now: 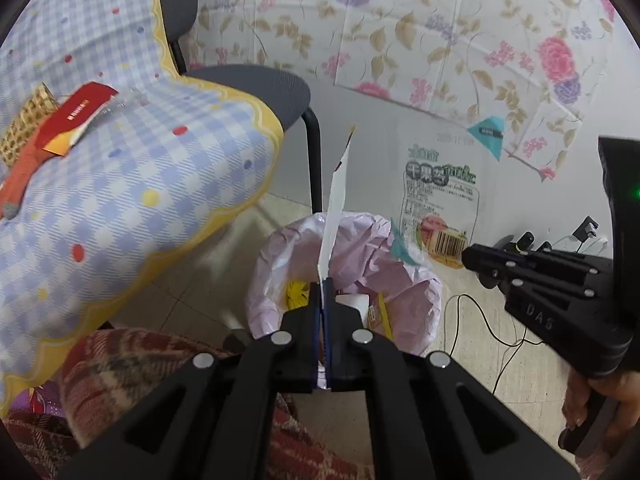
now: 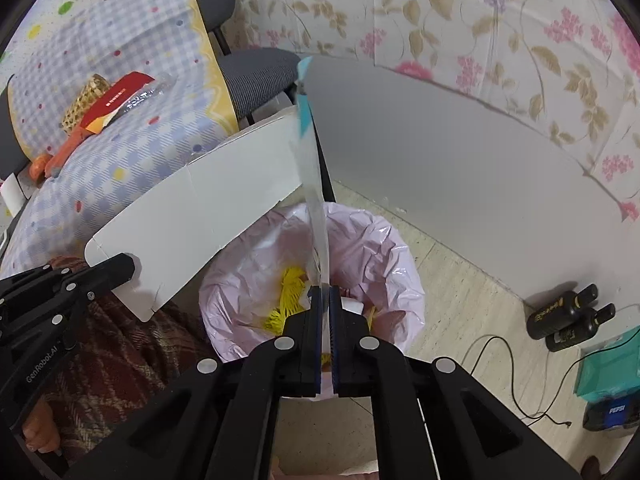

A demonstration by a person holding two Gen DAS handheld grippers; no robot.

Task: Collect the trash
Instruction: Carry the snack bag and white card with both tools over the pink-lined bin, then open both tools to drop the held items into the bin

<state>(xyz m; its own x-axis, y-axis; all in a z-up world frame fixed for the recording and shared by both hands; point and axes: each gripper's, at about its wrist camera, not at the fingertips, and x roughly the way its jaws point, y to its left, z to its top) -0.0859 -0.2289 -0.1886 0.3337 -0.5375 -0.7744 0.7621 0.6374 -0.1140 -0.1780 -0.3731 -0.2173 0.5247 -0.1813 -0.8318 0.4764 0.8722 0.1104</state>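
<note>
I've got both grippers over the pink-lined trash bin (image 2: 312,276) – left gripper (image 1: 323,282) jaws clamped on flattened white cardboard (image 2: 192,216), right gripper (image 2: 325,290) jaws pinching a clear snack wrapper (image 1: 440,196) – floor beyond the rim clear.

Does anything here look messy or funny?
Nothing is spilled. On the checked tablecloth a red packet and a crinkled clear wrapper lie loose beside a woven basket: trash not yet in the pink-lined bin. A black cable trails across the floor.
</note>
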